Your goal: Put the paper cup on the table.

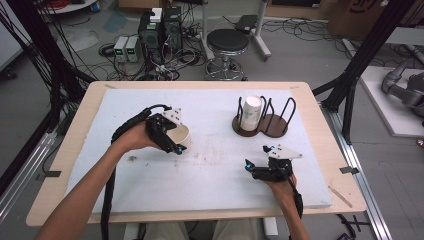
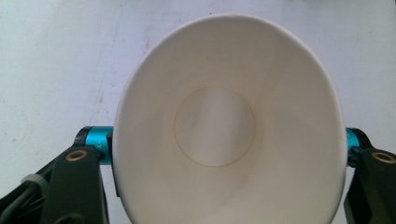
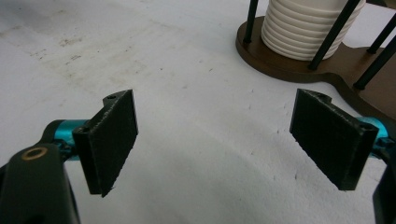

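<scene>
High view puts the left gripper [image 1: 167, 135] over the left half of the white foam board [image 1: 210, 185], clamped on a single white paper cup [image 1: 179, 136] that lies tipped on its side in the grip, its open mouth turned back toward the person. Left gripper view confirms the hold: the cup [image 2: 229, 126] sits between the two black jaws, which press its wall from either side near the rim, so the mouth is squeezed into an oval and the round bottom shows deep inside. Gripping across the soft rim seems a way to keep a light, slippery cup from sliding out while it is carried. To the right stands a dark brown wooden cup rack with black wire hoops [image 1: 274, 125], and in its left bay a stack of white ribbed paper cups [image 1: 251, 114] stands upright, hemmed by the hoops so it cannot topple; the right bay looks empty. The held cup is well apart from that rack. The right gripper [image 1: 257, 167] rests low near the board's front right, its jaws spread wide with nothing between them. Right gripper view shows its flat black pads [image 3: 114, 140] open over bare board, aimed toward the rack base [image 3: 355, 70] and the ribbed stack [image 3: 299, 28], likely waiting to steady or receive a cup.
</scene>
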The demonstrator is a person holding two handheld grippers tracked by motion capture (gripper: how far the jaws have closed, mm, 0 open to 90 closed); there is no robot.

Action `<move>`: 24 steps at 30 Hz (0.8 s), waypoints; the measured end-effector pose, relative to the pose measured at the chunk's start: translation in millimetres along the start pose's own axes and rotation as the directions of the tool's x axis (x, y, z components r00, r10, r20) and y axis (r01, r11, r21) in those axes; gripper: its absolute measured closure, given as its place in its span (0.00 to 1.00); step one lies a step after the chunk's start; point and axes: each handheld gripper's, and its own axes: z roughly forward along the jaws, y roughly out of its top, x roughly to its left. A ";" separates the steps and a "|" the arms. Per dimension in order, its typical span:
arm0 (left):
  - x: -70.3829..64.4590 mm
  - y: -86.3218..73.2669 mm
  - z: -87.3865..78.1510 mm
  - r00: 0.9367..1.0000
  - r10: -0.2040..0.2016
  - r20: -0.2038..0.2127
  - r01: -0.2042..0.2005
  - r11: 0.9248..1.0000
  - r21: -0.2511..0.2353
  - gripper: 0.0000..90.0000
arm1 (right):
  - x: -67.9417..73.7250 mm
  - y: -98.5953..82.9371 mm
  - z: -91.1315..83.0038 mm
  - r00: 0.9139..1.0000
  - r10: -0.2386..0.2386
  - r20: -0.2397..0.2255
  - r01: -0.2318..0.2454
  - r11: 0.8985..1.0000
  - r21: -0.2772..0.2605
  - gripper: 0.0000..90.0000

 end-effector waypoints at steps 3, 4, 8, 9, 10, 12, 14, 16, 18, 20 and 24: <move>1.5 0.4 4.5 1.000 -0.007 -0.001 0.007 1.000 0.017 0.33 | -0.8 0.0 0.3 1.000 -0.003 -0.004 0.003 1.000 -0.002 0.17; 2.1 0.6 7.4 1.000 -0.008 -0.004 0.008 1.000 0.025 0.33 | -0.8 0.0 0.3 1.000 0.000 -0.003 0.000 1.000 0.000 0.17; 4.1 1.3 21.7 1.000 -0.009 -0.003 0.009 0.998 0.061 0.33 | -0.9 0.2 0.8 1.000 -0.005 -0.003 0.005 1.000 0.002 0.17; 5.1 1.6 24.8 1.000 -0.008 -0.002 0.008 0.997 0.073 0.33 | -0.8 0.3 1.0 1.000 -0.004 -0.003 0.004 1.000 0.004 0.17; 6.0 1.8 27.6 1.000 -0.007 -0.002 0.007 0.996 0.084 0.33 | -0.6 0.3 1.0 1.000 -0.001 -0.006 0.001 1.000 0.006 0.17; 7.5 1.8 32.4 1.000 -0.012 -0.004 0.012 0.995 0.097 0.33 | -0.8 0.4 1.2 1.000 -0.003 -0.006 0.003 1.000 0.007 0.17; 8.7 2.5 36.6 1.000 -0.011 -0.008 0.012 0.993 0.119 0.33 | -0.6 0.4 1.2 1.000 -0.003 -0.006 0.003 1.000 0.009 0.17; 8.5 3.2 39.9 1.000 -0.012 -0.013 0.013 0.991 0.133 0.33 | -0.7 0.5 1.4 1.000 -0.005 -0.005 0.005 1.000 0.011 0.17; 8.3 4.3 43.4 1.000 -0.001 -0.013 0.003 0.989 0.151 0.33 | -0.8 0.6 1.6 1.000 -0.007 -0.006 0.007 1.000 0.011 0.17; 7.6 5.2 47.7 1.000 0.009 -0.014 -0.007 0.985 0.170 0.33 | -1.0 0.6 1.6 1.000 -0.005 -0.008 0.005 1.000 0.013 0.17; 6.1 6.9 52.8 1.000 0.011 -0.019 -0.008 0.985 0.174 0.33 | -0.9 0.6 1.7 1.000 -0.005 -0.010 0.005 1.000 0.013 0.17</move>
